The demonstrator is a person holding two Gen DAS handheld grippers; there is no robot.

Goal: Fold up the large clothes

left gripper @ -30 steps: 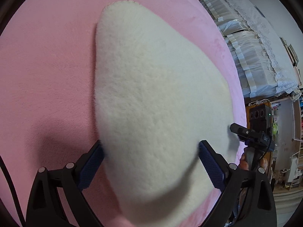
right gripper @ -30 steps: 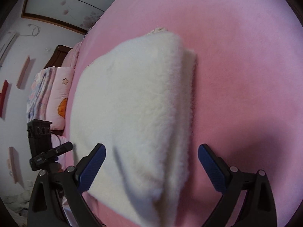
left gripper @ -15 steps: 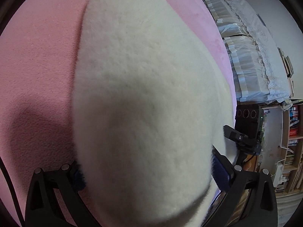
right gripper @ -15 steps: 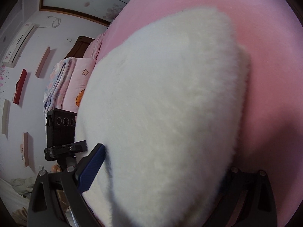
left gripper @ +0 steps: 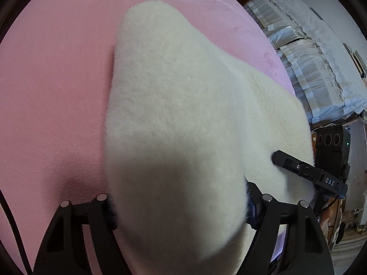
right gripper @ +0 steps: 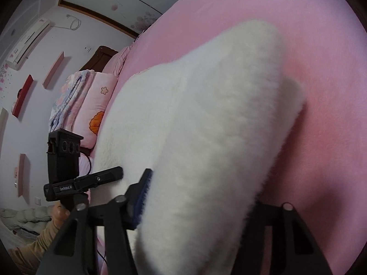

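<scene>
**Both tongs clamped on the fleece**

Left gripper (left gripper: 181, 208) had just been closing and pinched a thick fold of the white fleece garment (left gripper: 183, 119) between its jaws; right gripper (right gripper: 199, 204) had likewise just narrowed, its blue pad (right gripper: 142, 197) pressed into the pile at the garment's other corner; the fleece hung bunched between them, its far end resting on the pink bedspread (left gripper: 57, 80); beyond lay a flowered pillow (right gripper: 98, 110) and wall shelves (right gripper: 54, 70).

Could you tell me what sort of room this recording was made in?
Most likely a bedroom: a bed under a pink sheet, pillows stacked at its head, and a wall air conditioner.
</scene>
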